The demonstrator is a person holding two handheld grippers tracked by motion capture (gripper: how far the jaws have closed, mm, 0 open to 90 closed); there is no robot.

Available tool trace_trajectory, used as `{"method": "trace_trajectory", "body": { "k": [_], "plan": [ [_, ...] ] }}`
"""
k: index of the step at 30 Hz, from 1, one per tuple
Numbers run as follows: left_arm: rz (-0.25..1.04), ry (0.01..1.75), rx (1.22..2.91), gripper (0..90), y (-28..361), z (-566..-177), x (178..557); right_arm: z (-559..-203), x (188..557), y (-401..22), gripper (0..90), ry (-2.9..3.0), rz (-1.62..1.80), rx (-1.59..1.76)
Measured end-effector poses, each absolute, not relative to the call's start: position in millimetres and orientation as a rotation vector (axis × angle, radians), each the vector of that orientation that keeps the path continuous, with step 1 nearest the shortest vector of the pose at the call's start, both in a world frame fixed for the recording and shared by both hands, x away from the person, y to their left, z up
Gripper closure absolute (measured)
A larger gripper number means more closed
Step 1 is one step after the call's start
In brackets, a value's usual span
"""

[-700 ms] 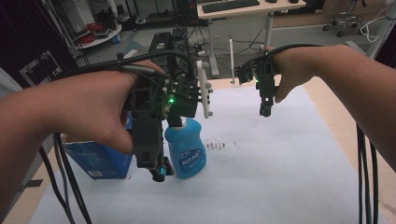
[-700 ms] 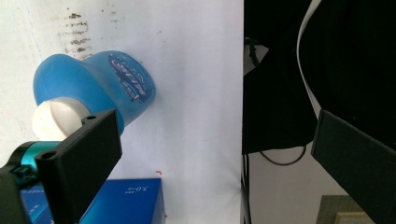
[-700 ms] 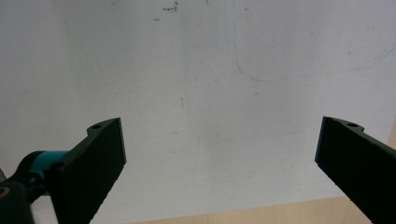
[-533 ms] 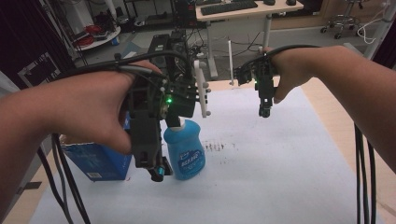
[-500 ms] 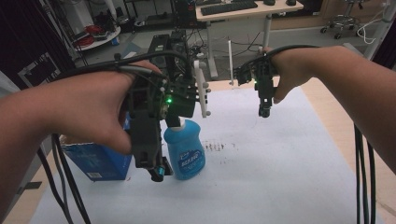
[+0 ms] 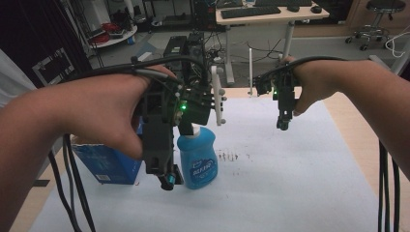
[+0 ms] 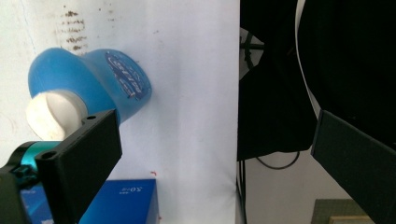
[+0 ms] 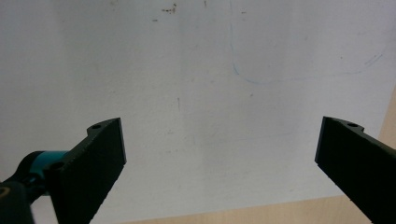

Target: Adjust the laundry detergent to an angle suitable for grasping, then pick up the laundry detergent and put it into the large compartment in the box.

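While both grippers hang above the white sheet (image 6: pixel 290 183), the bottle (image 6: pixel 197 157) stands upright on it, just beside the blue box (image 6: pixel 109 162) at the sheet's left edge. Bottle: translucent blue plastic, squat rounded body that narrows to a shoulder, white cap (image 7: pixel 53 112) on top, darker blue label with white lettering on the front; print too small to read. Left gripper (image 6: pixel 167 176) is held over the gap between box and bottle, tip pointing down, green LED lit on its body. Its own view looks down past the cap: jaws spread wide, nothing between them, bottle off to the side of one jaw, not touched. Right gripper (image 6: pixel 284 123) hovers well apart from the bottle, over the sheet's far right part, jaws also wide and empty, with bare sheet beneath. Faint dark smudges (image 6: pixel 232 156) mark the sheet just right of the bottle.
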State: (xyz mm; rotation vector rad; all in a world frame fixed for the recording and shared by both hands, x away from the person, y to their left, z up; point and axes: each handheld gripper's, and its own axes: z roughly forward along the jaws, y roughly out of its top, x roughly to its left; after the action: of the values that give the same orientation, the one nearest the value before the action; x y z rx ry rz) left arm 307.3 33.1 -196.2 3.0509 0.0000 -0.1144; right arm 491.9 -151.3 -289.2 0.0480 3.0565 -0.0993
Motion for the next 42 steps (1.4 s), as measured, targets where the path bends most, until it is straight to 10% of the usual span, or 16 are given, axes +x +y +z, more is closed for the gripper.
{"method": "trace_trajectory", "body": {
  "k": [18,42],
  "plan": [
    [-0.121,-0.002,3.066,1.7,27.7,-195.3,302.2,-281.1,490.0,-151.4,0.8,3.030,-0.106,0.043],
    [-0.138,0.536,2.997,1.7,20.5,-180.3,319.2,-277.2,480.9,-150.1,0.8,3.005,-0.129,0.008]
  ]
}}
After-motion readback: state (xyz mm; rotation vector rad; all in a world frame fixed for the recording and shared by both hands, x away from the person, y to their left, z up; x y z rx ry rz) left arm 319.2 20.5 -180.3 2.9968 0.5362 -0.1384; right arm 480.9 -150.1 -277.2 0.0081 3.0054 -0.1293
